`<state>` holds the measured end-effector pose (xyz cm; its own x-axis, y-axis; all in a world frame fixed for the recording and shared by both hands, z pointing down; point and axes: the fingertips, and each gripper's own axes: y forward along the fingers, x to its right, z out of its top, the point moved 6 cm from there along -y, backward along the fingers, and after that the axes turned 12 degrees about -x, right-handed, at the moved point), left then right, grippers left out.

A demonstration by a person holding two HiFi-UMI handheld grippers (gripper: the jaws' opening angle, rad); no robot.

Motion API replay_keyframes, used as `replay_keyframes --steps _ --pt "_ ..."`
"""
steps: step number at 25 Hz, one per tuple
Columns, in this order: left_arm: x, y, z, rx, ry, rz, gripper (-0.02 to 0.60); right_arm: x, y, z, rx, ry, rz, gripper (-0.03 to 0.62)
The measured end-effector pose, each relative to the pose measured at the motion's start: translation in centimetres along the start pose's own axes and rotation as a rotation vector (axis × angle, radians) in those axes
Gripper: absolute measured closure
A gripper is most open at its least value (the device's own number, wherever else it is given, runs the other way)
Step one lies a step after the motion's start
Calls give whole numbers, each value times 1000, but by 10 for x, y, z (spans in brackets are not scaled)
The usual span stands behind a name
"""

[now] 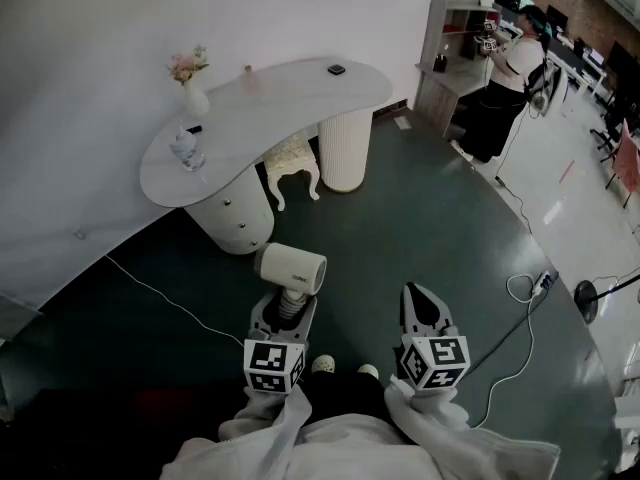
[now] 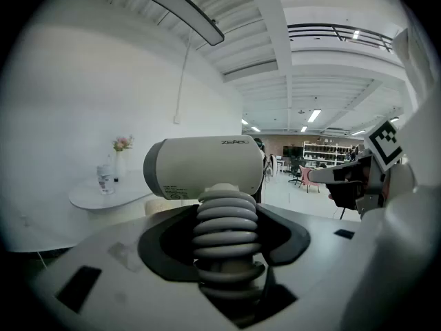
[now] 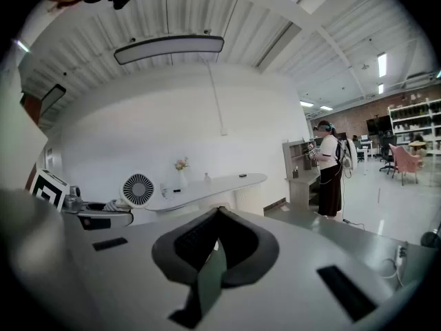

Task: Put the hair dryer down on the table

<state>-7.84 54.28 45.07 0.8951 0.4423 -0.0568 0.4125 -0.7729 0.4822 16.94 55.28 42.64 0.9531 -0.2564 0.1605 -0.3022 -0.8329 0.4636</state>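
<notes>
Left gripper (image 1: 284, 313) clenched on ribbed handle of hair dryer (image 1: 291, 268), jaws spread wide around it. Dryer upright, barrel level, held in air above dark floor (image 1: 420, 218), well short of white curved table (image 1: 290, 98). Right gripper (image 1: 421, 306) jaws closed tip to tip, nothing between. Flower vase (image 1: 193, 96) on table. Person (image 1: 505, 83) at far desk.
</notes>
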Motion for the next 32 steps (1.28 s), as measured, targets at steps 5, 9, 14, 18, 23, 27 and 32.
replay_keyframes --steps 5,9,14,18,23,27,32 --pt "-2 -1 1 1 -1 -2 353 -2 1 1 6 13 -6 545" --pt "-2 -4 -3 -3 -10 5 353 -4 4 -4 -5 31 3 545" --pt "7 -7 -9 5 -25 21 352 2 -3 -12 -6 27 10 545" --pt "23 -7 -21 17 -41 47 353 12 -9 -22 -10 6 31 545" --pt "39 -8 -37 18 -75 55 351 19 -13 -36 -32 -8 59 545" --pt "45 -11 -41 7 -85 65 352 18 -17 -37 -40 -20 78 545" --pt "45 -5 -39 13 -89 70 351 21 -8 -41 -67 -15 99 545"
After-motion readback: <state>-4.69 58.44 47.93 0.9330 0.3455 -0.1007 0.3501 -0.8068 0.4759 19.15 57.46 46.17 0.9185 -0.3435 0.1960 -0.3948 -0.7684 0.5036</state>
